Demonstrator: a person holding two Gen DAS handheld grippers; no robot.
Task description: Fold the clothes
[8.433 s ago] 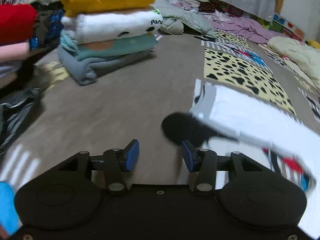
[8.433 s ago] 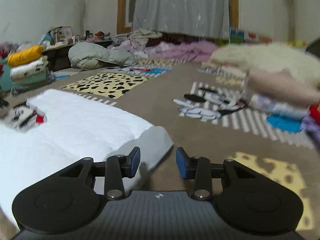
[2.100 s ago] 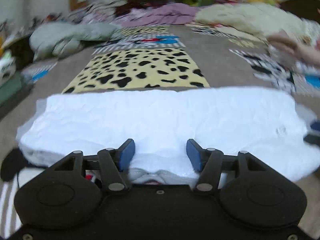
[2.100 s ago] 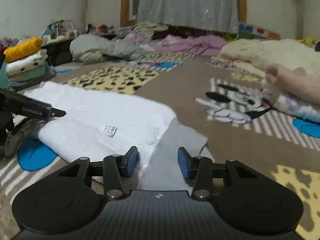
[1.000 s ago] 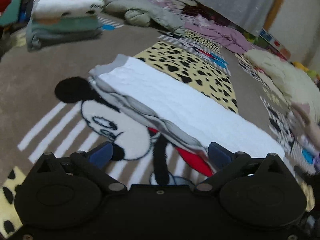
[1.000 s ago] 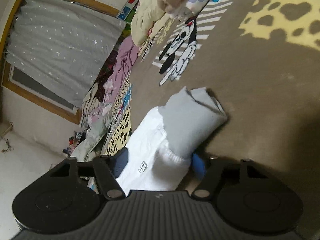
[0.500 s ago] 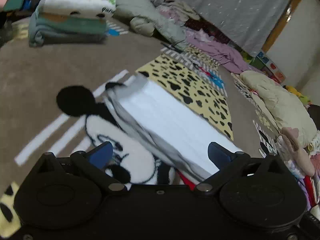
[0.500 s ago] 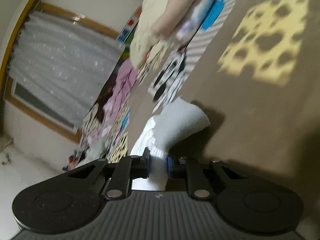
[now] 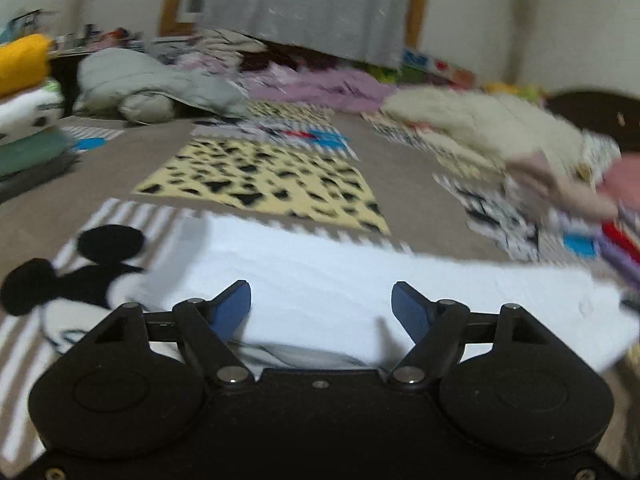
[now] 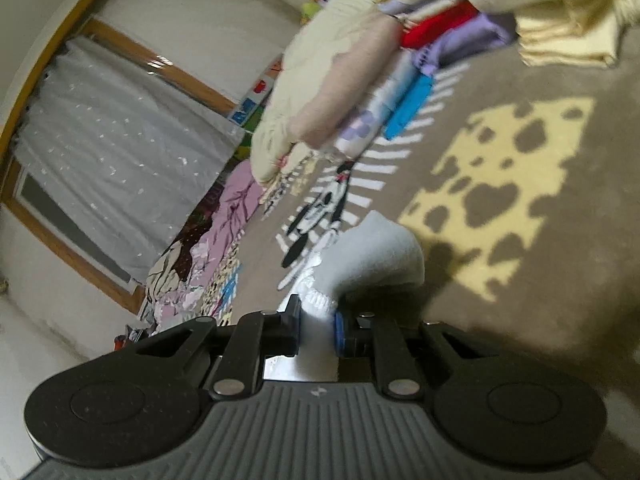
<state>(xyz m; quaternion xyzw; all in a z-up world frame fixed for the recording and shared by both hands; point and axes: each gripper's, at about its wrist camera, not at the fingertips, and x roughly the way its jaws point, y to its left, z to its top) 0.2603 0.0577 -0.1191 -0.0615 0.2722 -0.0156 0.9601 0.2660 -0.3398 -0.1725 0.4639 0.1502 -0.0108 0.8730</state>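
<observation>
On the brown patterned carpet (image 9: 404, 168) the white fleecy garment (image 9: 360, 280) lies crosswise before the wide-open left gripper (image 9: 321, 304) — its grey-cuffed right end pinched in the right gripper (image 10: 316, 330).

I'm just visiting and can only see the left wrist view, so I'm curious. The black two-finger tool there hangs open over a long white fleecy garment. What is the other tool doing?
Observer: The right gripper is shut on one end of that white fleecy garment.
Visitor: Which end?
Observer: The end with a grey cuff, which pokes out past the blue finger pads.
Visitor: Is anything lying near that cuff?
Observer: A folded pale yellow cloth lies on the brown carpet beyond it, well apart from the cuff.
</observation>
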